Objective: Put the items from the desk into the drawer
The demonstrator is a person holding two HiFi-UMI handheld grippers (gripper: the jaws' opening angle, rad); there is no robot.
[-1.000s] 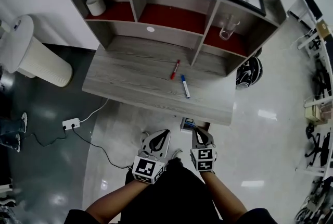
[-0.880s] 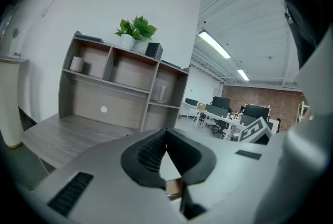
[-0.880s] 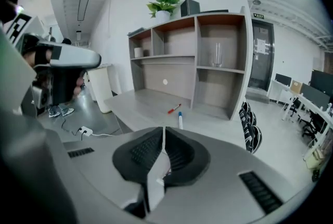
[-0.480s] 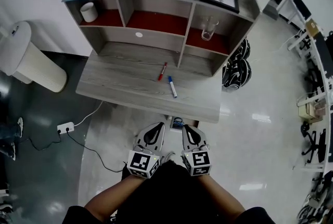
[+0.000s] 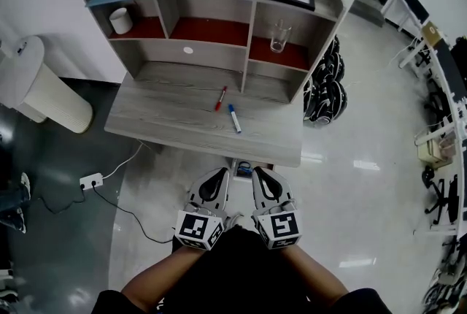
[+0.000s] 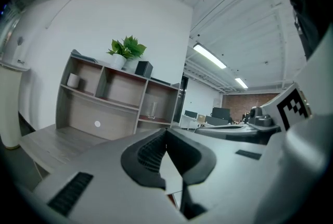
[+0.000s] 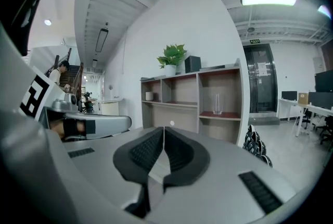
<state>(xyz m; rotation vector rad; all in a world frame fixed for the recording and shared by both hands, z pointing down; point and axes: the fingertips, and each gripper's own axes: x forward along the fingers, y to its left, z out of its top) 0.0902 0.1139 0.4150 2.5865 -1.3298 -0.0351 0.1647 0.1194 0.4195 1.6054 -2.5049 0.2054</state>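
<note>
Nearest me, both claws hang side by side just short of the desk. The left gripper (image 5: 218,175) and right gripper (image 5: 260,175) are each clenched on nothing (both gripper views show the pads pressed together with nothing in between).

A bit further out is the desk (image 5: 164,115). The red pen (image 5: 220,98) and blue pen (image 5: 233,118) lie near the middle of the top, close together but not touching, with the blue one nearer me. I can't really make out the drawer from here, just a hint of something under the front edge.

My worry is that those pens look thin and round. A sloppy pinch could send one rolling or knock its neighbour over the front edge onto the floor (image 5: 343,181). If I forget to open the jaws first, I'll just shove it.

Further back there's a glass (image 5: 278,35) on the shelf (image 5: 247,42), so overshooting could clip it.
</note>
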